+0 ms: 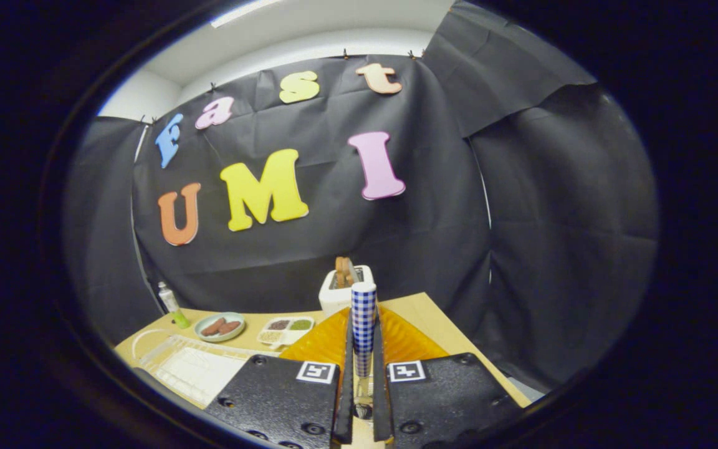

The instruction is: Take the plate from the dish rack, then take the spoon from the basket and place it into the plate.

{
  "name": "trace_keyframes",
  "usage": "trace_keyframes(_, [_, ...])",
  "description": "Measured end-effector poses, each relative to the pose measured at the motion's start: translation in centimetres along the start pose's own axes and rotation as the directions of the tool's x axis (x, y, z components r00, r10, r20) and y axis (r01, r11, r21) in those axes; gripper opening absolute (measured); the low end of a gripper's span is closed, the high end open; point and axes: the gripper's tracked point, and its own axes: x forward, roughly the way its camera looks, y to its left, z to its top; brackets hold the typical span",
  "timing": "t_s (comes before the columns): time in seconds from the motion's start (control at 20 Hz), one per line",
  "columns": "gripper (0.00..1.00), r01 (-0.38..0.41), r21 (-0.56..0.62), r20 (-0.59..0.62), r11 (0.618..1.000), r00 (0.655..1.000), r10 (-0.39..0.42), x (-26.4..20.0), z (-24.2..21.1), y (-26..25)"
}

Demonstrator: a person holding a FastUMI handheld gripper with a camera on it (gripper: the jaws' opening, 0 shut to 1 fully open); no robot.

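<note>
Spoon (363, 324), checked handle upright, is pinched between the gripper (363, 374) fingers above the orange plate (406, 343); tilting risks it slipping sideways.

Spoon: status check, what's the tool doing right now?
Tool shut on checked spoon handle, held upright. Orange plate just beyond the fingers, on the table. Toaster behind plate, not in the way.
</note>
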Motion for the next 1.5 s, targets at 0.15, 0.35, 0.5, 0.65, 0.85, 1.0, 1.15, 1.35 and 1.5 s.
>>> trace_keyframes(0.15, [0.18, -0.025, -0.017, 0.054, 1.0, 0.998, 0.026, -4.0, 2.4, 2.8])
trace_keyframes(0.35, [0.18, -0.046, -0.05, 0.099, 0.998, 0.994, 0.051, -8.4, 3.9, 7.0])
trace_keyframes(0.5, [0.18, -0.081, -0.061, 0.101, 0.995, 0.991, 0.087, -11.1, 3.3, 10.6])
trace_keyframes(0.65, [0.18, -0.115, -0.058, 0.093, 0.992, 0.988, 0.12, -13.3, 1.3, 14.1])
trace_keyframes(0.85, [0.18, -0.121, -0.067, 0.101, 0.99, 0.987, 0.128, -15.5, -3.3, 17.6])
trace_keyframes(1.0, [0.17, -0.128, -0.101, 0.091, 0.987, 0.986, 0.137, -16.3, -7.8, 20.1])
trace_keyframes(1.15, [0.18, -0.144, -0.103, 0.071, 0.984, 0.986, 0.151, -16.4, -12.0, 21.7])
trace_keyframes(1.35, [0.18, -0.117, -0.089, 0.068, 0.989, 0.99, 0.123, -15.9, -17.0, 22.2])
trace_keyframes(1.5, [0.18, -0.089, -0.063, 0.055, 0.994, 0.994, 0.093, -15.3, -20.3, 22.0])
